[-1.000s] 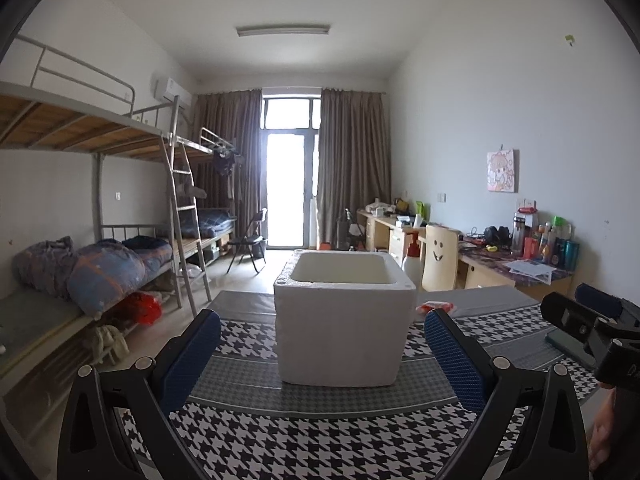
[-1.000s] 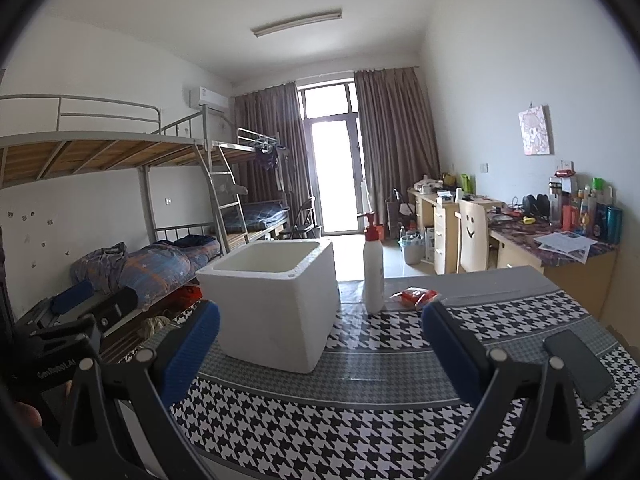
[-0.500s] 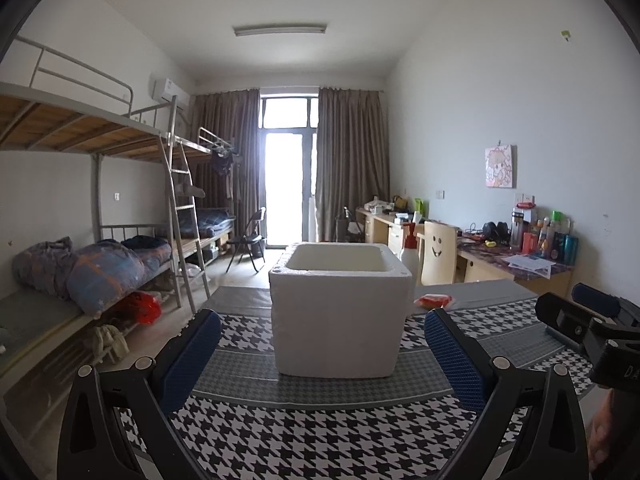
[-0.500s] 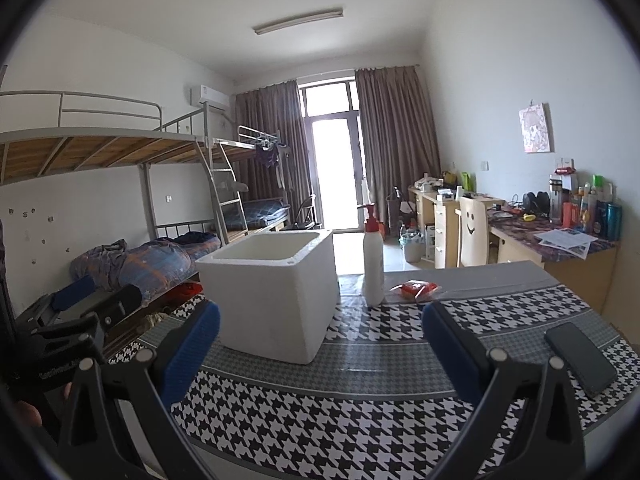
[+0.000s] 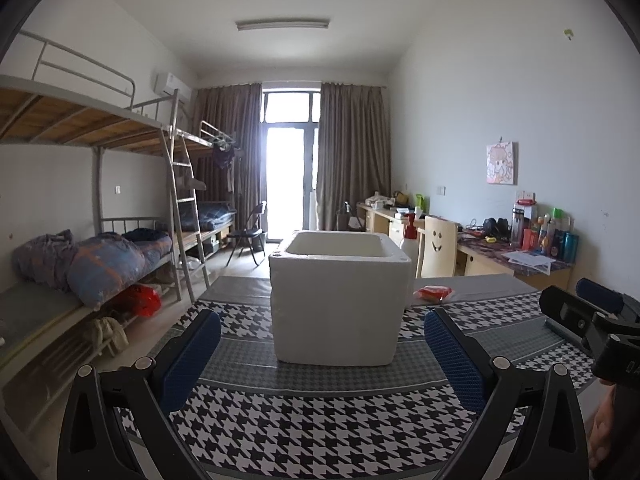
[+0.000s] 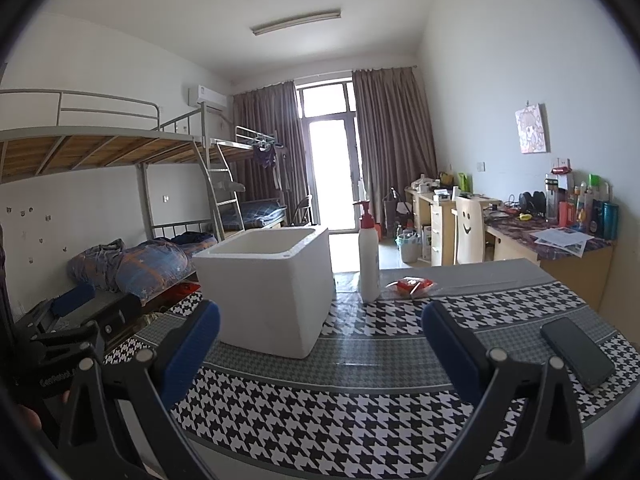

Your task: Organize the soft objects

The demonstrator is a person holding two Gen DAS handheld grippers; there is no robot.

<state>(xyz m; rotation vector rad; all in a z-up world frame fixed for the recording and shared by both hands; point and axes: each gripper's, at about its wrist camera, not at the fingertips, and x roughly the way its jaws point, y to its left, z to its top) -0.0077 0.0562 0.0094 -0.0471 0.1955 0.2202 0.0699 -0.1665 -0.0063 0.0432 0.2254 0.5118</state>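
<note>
Nearest to both cameras, the left gripper (image 5: 322, 354) and the right gripper (image 6: 320, 346) are held above the near edge of the table (image 6: 360, 412), each with its jaws spread wide and nothing between them. The pads (image 6: 192, 350) are faced in blue, finely ribbed rubber on black rigid arms. The right gripper is also seen at the edge of the left wrist view, and the left one at the edge of the right wrist view, both level with the table.

The table is covered by a cloth of black-and-white houndstooth crossed by grey bands; it lies flat. A dark, flat phone (image 6: 576, 352) lies at the right side, well apart from the rest.

In the middle stands a white foam box (image 5: 340, 296), open-topped, thick-walled, matt and rigid. No contents can be seen from these angles. Just behind it, to its right, an upright white pump bottle (image 6: 369, 256) with a red head is noted, and beside that a small red packet (image 6: 412, 285) in crinkled clear wrap, lying flat on the far grey strip.

The task is judged to be at its opening: nothing is grasped. The red packet is the only likely soft item in view. A reach past the box is called for, with the bottle to be avoided, and a light closure on the yielding wrap.
</note>
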